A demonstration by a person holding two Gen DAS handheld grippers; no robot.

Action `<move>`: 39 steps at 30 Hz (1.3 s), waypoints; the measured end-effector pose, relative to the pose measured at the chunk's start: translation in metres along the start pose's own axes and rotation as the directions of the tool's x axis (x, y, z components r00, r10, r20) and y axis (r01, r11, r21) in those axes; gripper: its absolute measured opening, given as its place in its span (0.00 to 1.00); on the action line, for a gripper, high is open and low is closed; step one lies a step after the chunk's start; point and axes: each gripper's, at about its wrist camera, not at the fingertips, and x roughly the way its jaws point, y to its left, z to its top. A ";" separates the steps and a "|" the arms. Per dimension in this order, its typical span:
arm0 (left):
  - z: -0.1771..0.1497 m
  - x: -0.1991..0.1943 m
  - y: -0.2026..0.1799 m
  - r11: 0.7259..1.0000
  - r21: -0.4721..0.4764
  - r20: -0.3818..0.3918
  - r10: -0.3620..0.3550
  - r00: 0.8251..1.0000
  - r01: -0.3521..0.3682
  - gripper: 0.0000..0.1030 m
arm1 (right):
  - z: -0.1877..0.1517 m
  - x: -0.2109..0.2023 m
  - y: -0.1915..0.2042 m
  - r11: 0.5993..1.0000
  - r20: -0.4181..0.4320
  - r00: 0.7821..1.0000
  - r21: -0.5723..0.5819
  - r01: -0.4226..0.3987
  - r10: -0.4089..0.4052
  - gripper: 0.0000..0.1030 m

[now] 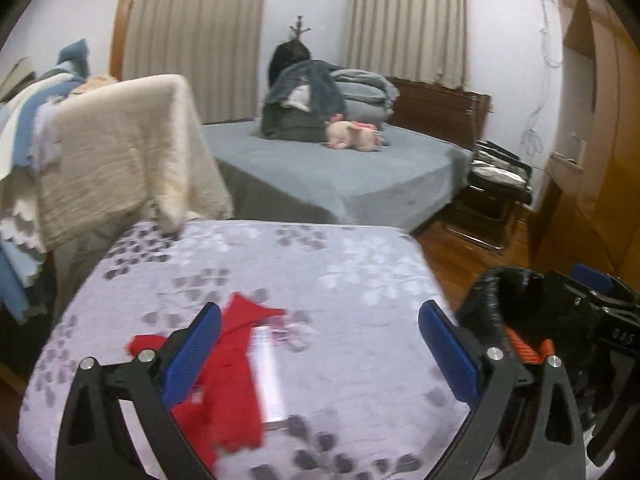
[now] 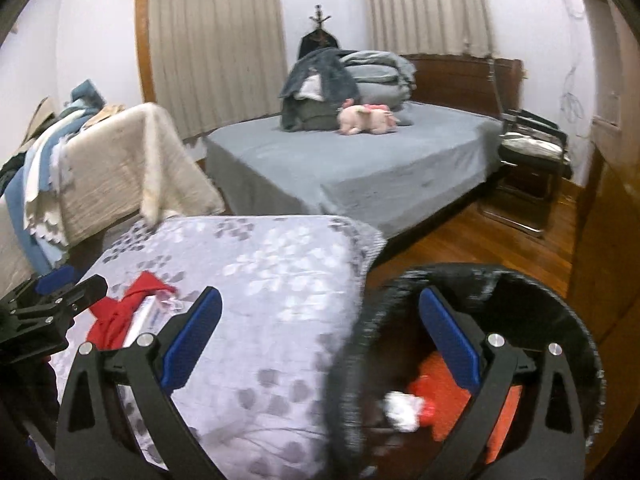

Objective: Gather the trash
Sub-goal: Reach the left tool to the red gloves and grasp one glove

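The left claw (image 1: 320,354), black-framed with blue pads, hangs released with its jaws spread wide above a pale lilac, grey-flowered padded surface (image 1: 340,264). Under and just ahead of its left finger lies a crumpled red paper or cloth scrap (image 1: 236,376), with a flat white packet (image 1: 269,376) touching its right edge, both between the jaws and resting on the padding. The right claw (image 2: 320,354) is likewise released, jaws wide, straddling the edge of the padding and the rim of a round black-bagged waste bin (image 2: 568,316) that stands on the wooden floor (image 2: 480,236). Beneath its right finger, inside the bin, sit a crumpled white wad (image 2: 402,406) and red-orange wrappers (image 2: 444,404). Farther ahead stands a grey-sheeted bed (image 2: 360,168) bearing a pink plush toy (image 2: 366,118).
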 end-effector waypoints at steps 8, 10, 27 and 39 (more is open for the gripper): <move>-0.016 -0.008 0.053 0.993 -0.047 -0.018 0.104 0.994 -0.105 0.94 | -0.007 0.021 0.049 0.997 -0.021 0.998 -0.043 -0.064 0.063 0.94; -0.021 -0.008 0.061 0.991 -0.049 -0.025 0.125 0.992 -0.127 0.94 | -0.010 0.027 0.057 0.996 -0.030 0.997 -0.048 -0.071 0.070 0.94; -0.071 0.026 0.122 0.974 -0.097 -0.170 0.187 0.968 -0.205 0.82 | -0.040 0.070 0.100 0.991 -0.131 0.989 -0.110 -0.080 0.065 0.94; -0.085 0.054 0.122 0.986 -0.117 -0.275 0.079 0.958 -0.115 0.32 | -0.042 0.080 0.114 0.986 -0.150 0.985 -0.134 -0.101 0.081 0.94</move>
